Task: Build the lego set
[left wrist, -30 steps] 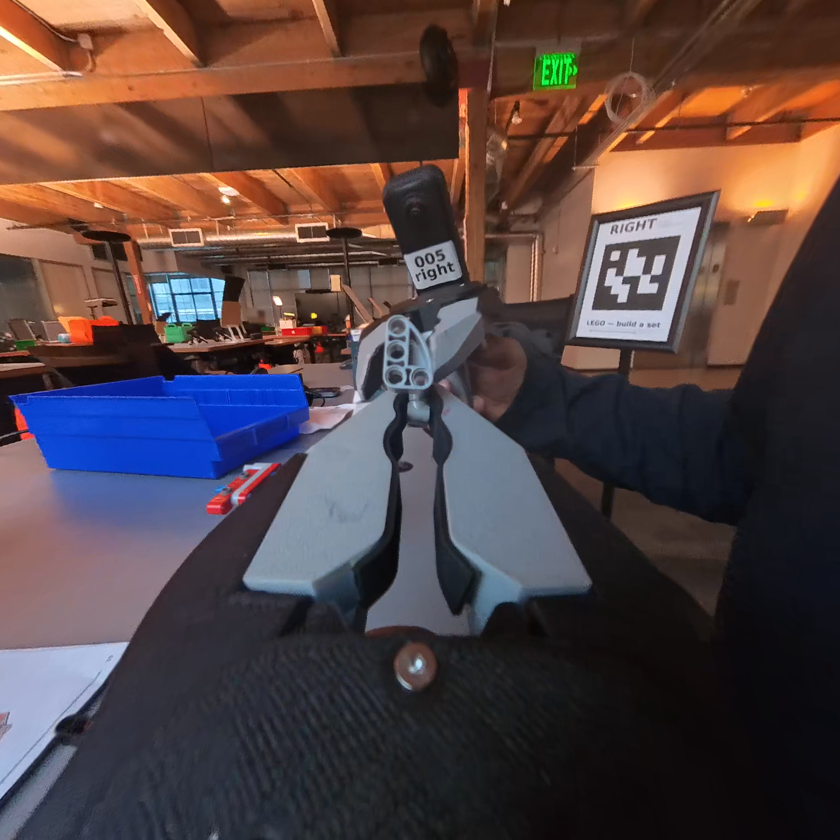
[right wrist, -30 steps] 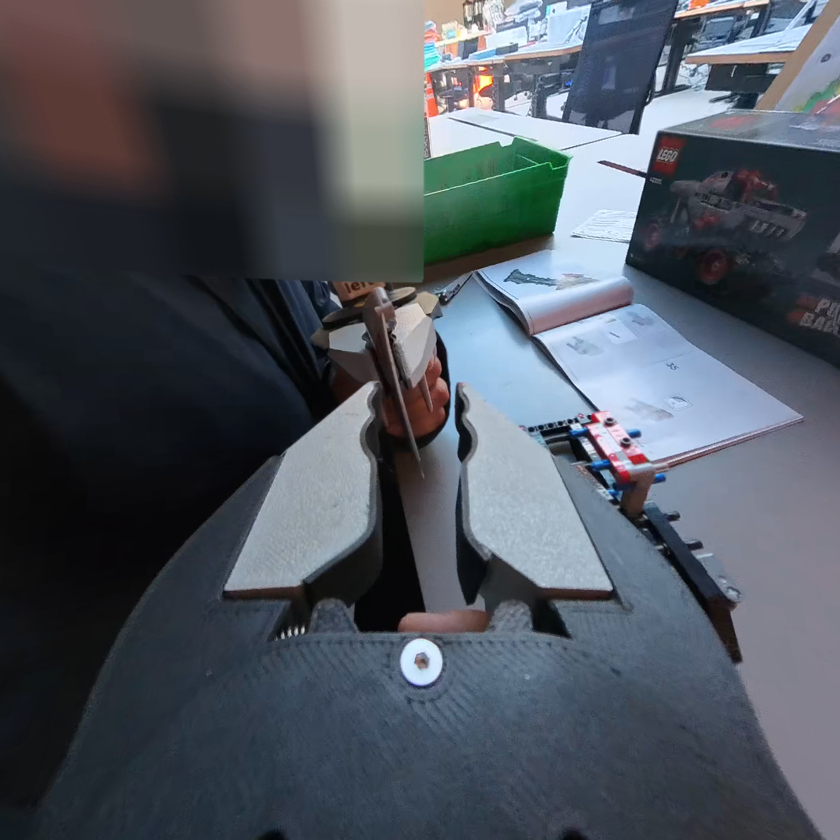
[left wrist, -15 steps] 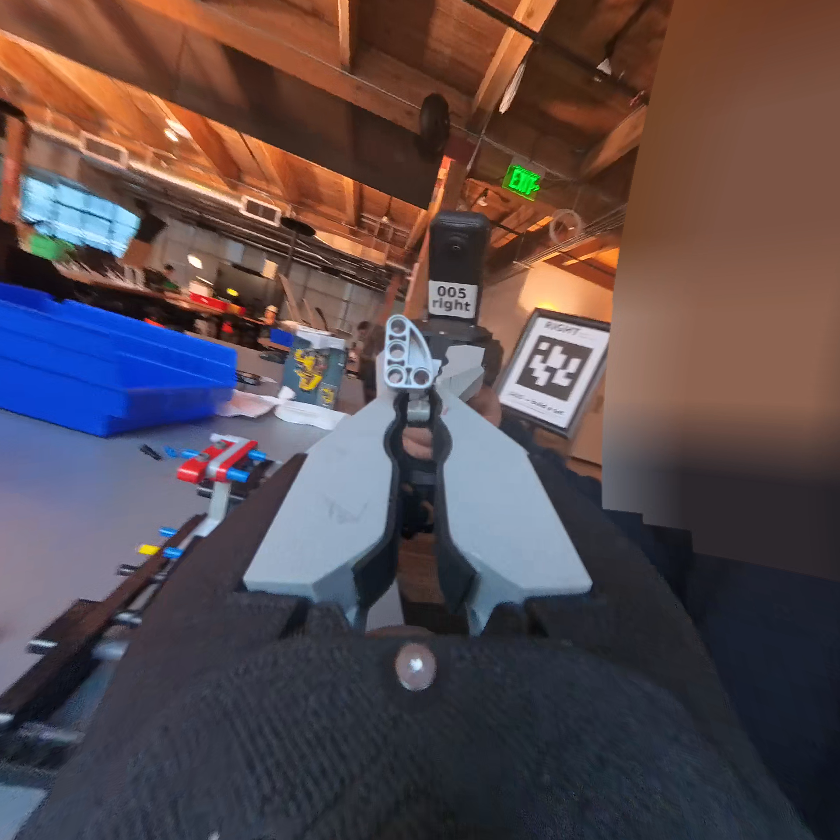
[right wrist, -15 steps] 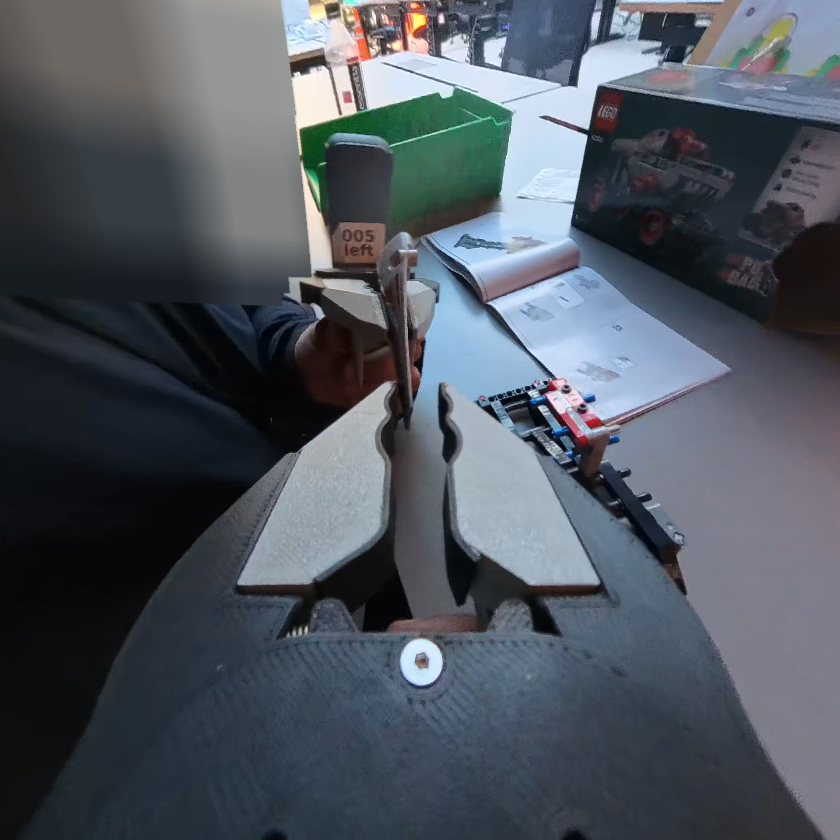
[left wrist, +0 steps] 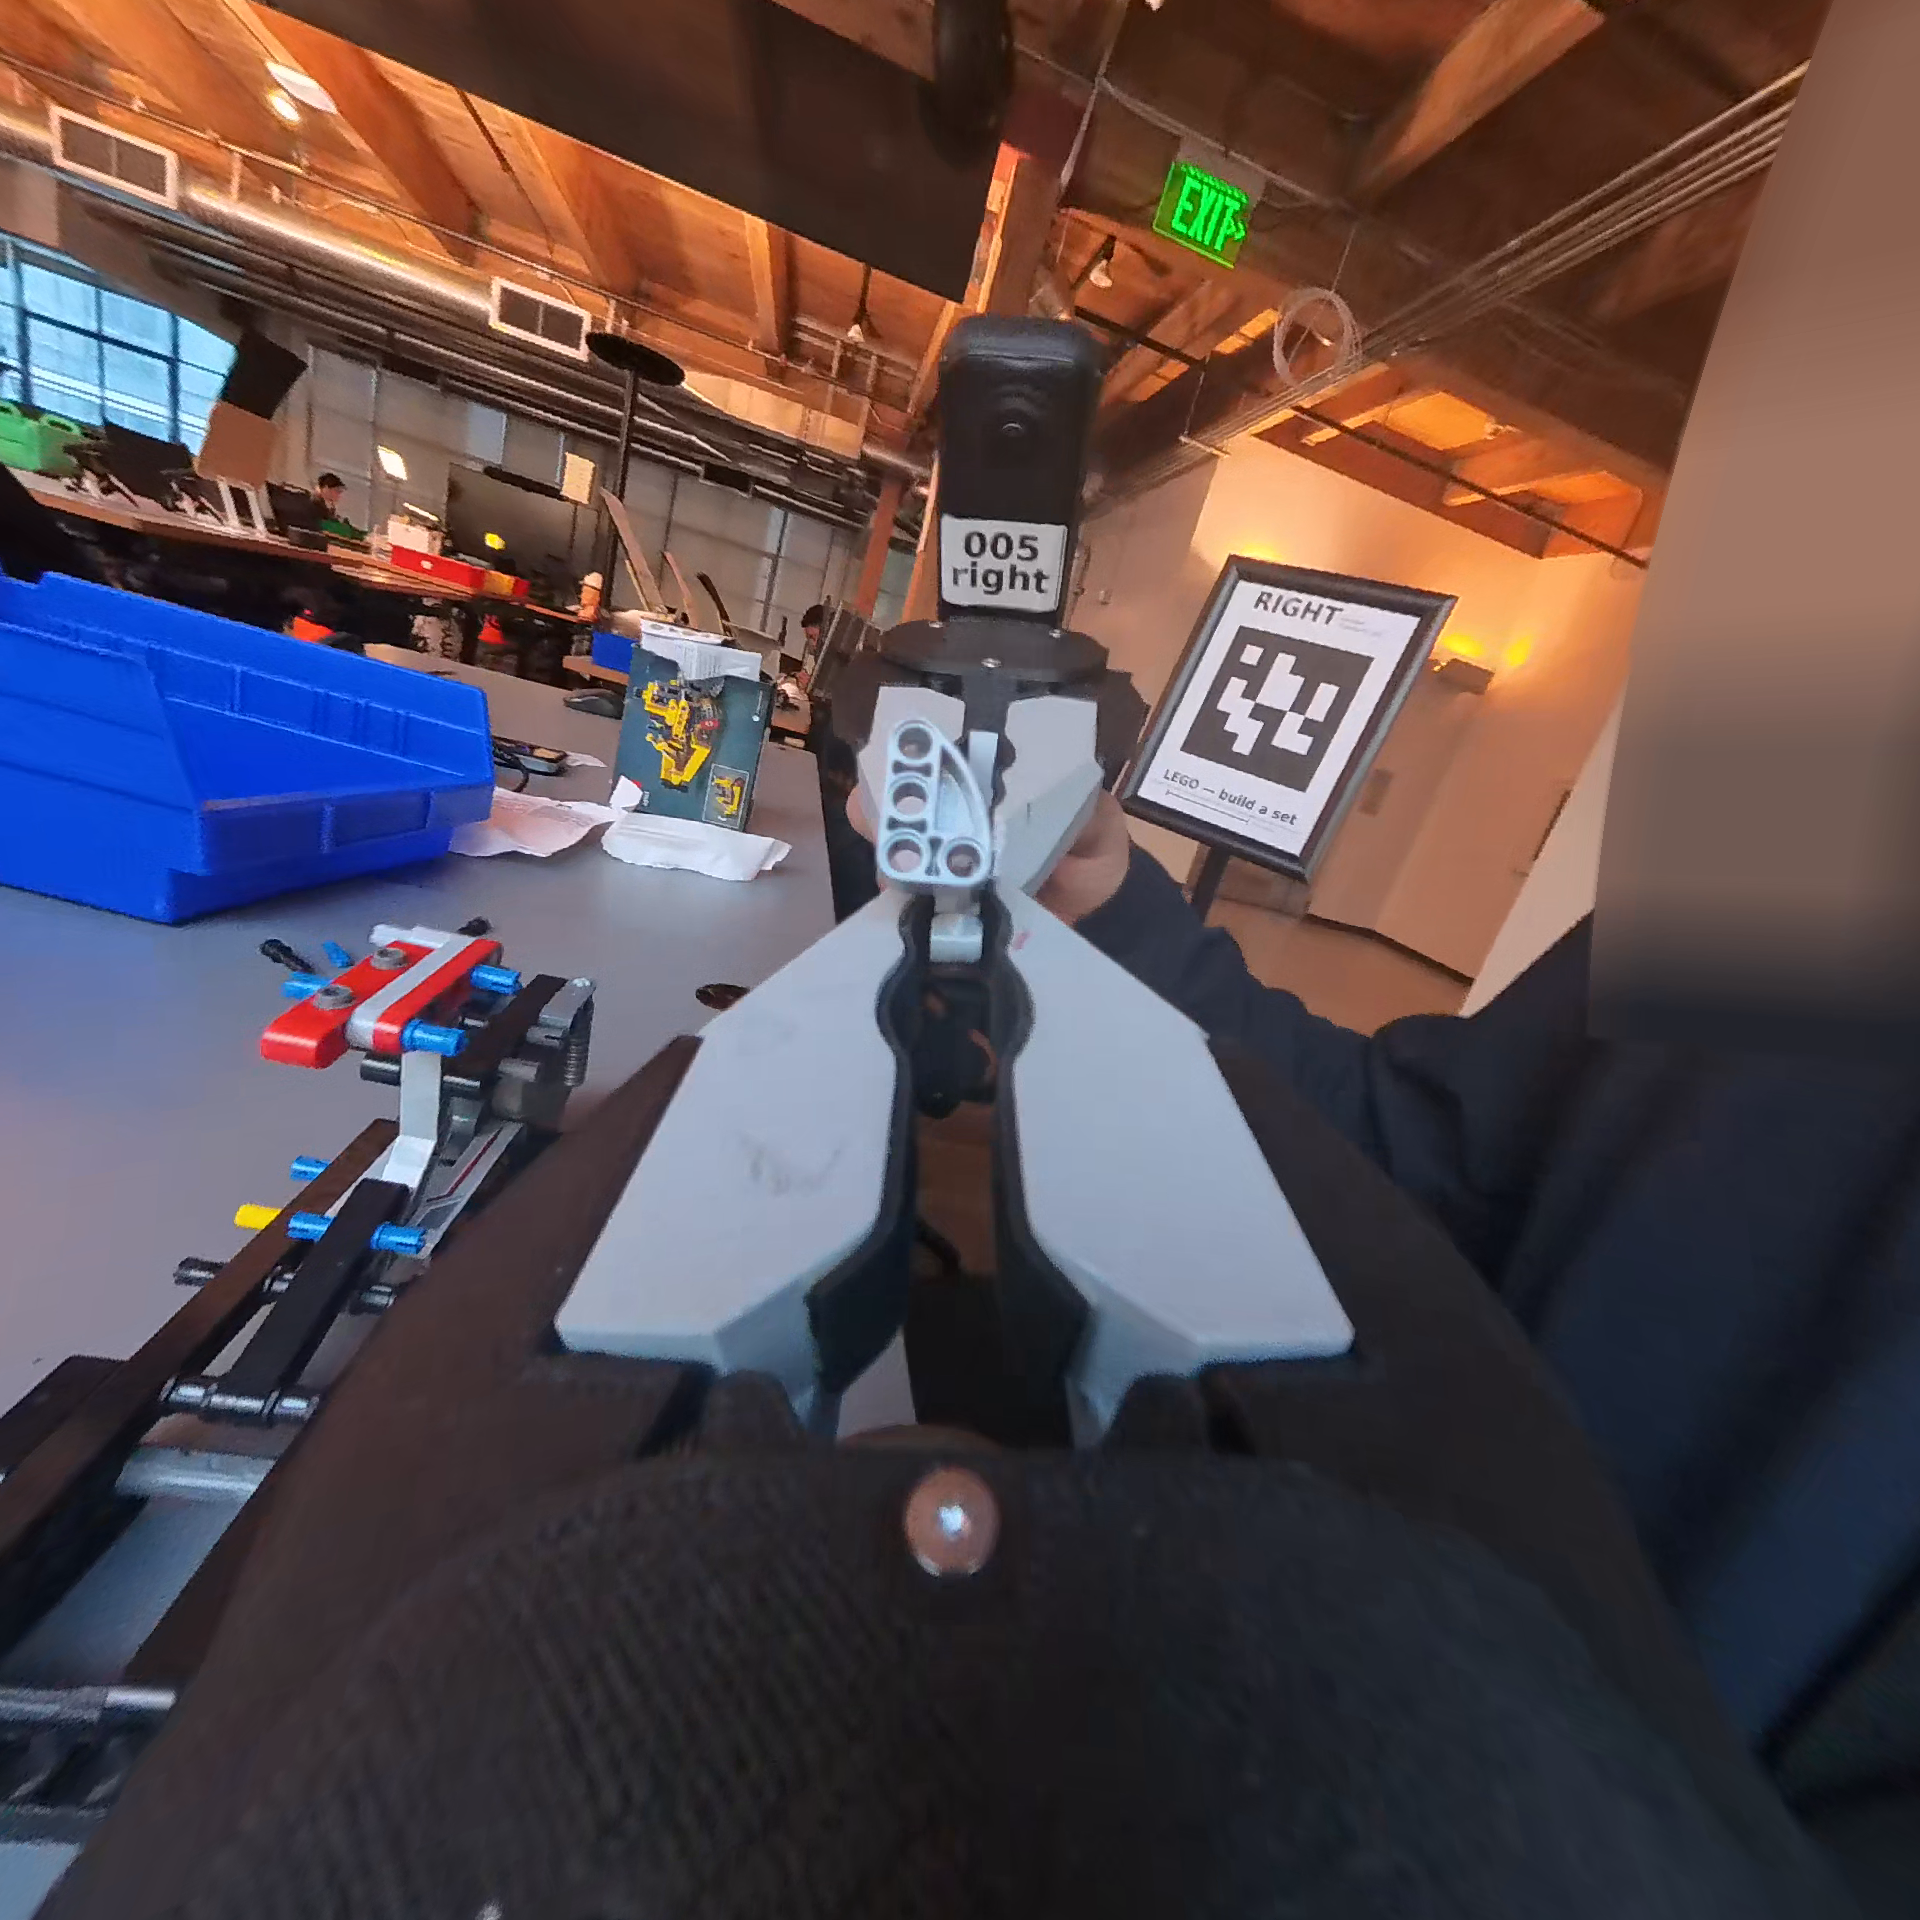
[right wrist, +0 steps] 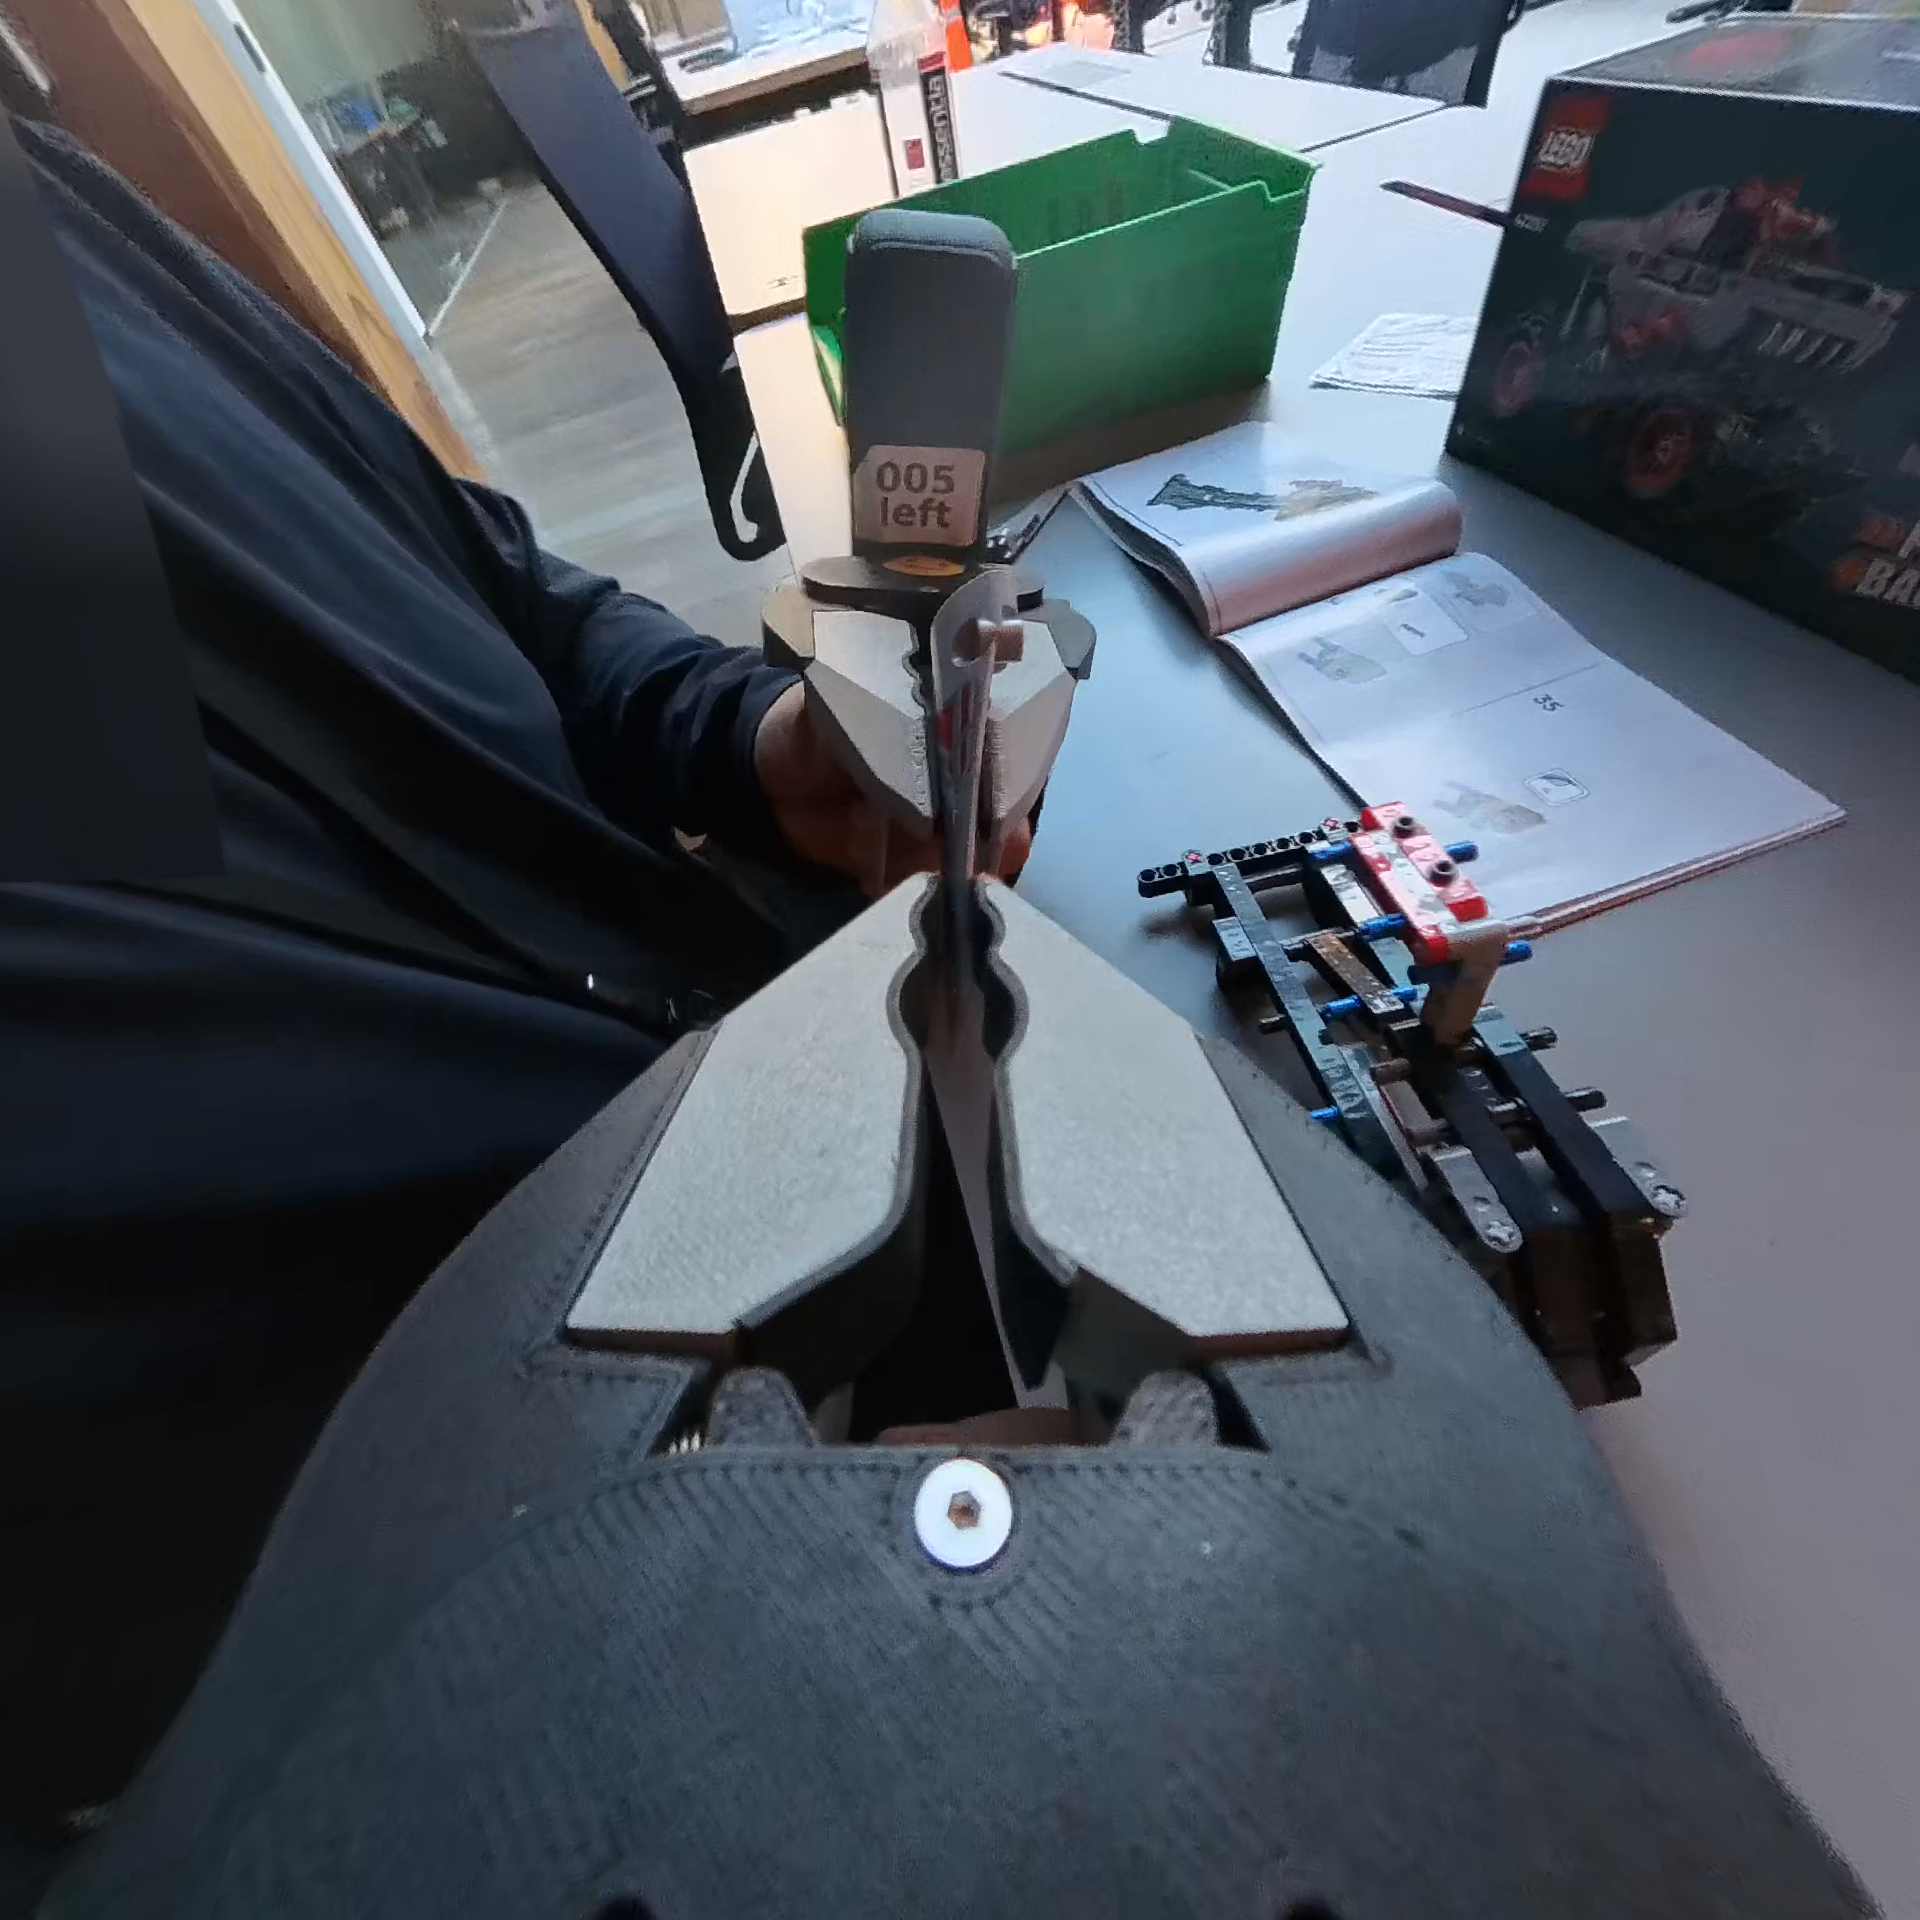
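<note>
A grey curved Lego panel (left wrist: 925,800) with round holes is held in the air between my two grippers, which face each other tip to tip. My left gripper (left wrist: 948,914) is shut on one end of it. My right gripper (right wrist: 951,896) is shut on the same panel (right wrist: 961,748), which shows edge-on there and runs back between the fingers. The right gripper also shows in the left wrist view (left wrist: 982,769), and the left gripper in the right wrist view (right wrist: 940,727). The part-built black chassis (left wrist: 416,1101) with a red beam (left wrist: 379,1003) lies on the table; it also shows in the right wrist view (right wrist: 1403,1018).
A blue bin (left wrist: 208,748), a small box (left wrist: 691,748) and papers lie at the back left, and a framed sign (left wrist: 1283,717) stands on the right. A green bin (right wrist: 1091,270), an open instruction booklet (right wrist: 1455,675) and the set's box (right wrist: 1714,343) are beyond the chassis. A person's dark sleeves are close by. My two grippers' fingertips are within a few centimetres of each other.
My right gripper, open before, has closed on the panel. Both grippers have drawn together and swung, so the chassis now shows more fully in both views.
</note>
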A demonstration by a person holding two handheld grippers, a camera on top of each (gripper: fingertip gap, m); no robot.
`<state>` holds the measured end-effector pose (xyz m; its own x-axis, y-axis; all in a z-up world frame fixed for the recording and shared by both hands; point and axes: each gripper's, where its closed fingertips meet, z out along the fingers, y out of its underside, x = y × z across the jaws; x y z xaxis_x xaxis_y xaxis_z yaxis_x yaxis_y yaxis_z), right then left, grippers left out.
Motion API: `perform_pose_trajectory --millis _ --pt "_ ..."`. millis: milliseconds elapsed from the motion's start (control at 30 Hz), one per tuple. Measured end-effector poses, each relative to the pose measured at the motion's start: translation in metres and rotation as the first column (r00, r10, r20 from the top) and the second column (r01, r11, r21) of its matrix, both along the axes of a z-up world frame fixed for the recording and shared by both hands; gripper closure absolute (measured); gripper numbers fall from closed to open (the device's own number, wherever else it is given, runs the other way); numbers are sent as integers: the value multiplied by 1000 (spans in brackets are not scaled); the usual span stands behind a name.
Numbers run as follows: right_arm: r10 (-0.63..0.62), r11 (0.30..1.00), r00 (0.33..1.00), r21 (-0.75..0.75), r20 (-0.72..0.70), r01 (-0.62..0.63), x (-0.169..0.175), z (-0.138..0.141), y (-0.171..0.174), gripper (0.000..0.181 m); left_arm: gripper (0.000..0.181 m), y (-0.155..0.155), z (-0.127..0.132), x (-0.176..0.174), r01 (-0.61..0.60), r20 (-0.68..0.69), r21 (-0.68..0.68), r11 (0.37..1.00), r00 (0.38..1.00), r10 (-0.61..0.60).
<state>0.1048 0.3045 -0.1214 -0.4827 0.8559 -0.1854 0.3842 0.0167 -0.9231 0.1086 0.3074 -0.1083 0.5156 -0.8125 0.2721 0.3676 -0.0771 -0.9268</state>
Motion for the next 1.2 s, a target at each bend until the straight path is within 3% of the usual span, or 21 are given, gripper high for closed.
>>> perform_pose_trajectory --millis 200,267,400,467,767,1200 --pt "6 997 997 81 72 -12 12 -12 6 181 171 1 -10 -10 -3 -162 -53 999 987 -6" --pt "-11 994 995 106 103 0 15 -13 13 181 174 4 -13 -10 28 -177 -99 995 983 -46" --pt "-38 986 984 169 174 8 21 -20 25 181 158 9 -18 -4 99 -169 -187 977 977 -131" --pt "-32 988 979 154 201 0 25 -21 27 181 166 12 -20 -5 90 -177 -191 977 976 -124" --pt "-11 984 944 170 331 -48 32 -42 33 181 167 25 -36 -4 54 -238 -240 969 965 -113" --pt "-47 994 986 103 158 31 3 -35 36 181 167 33 -38 -14 17 -183 -253 967 981 -65"
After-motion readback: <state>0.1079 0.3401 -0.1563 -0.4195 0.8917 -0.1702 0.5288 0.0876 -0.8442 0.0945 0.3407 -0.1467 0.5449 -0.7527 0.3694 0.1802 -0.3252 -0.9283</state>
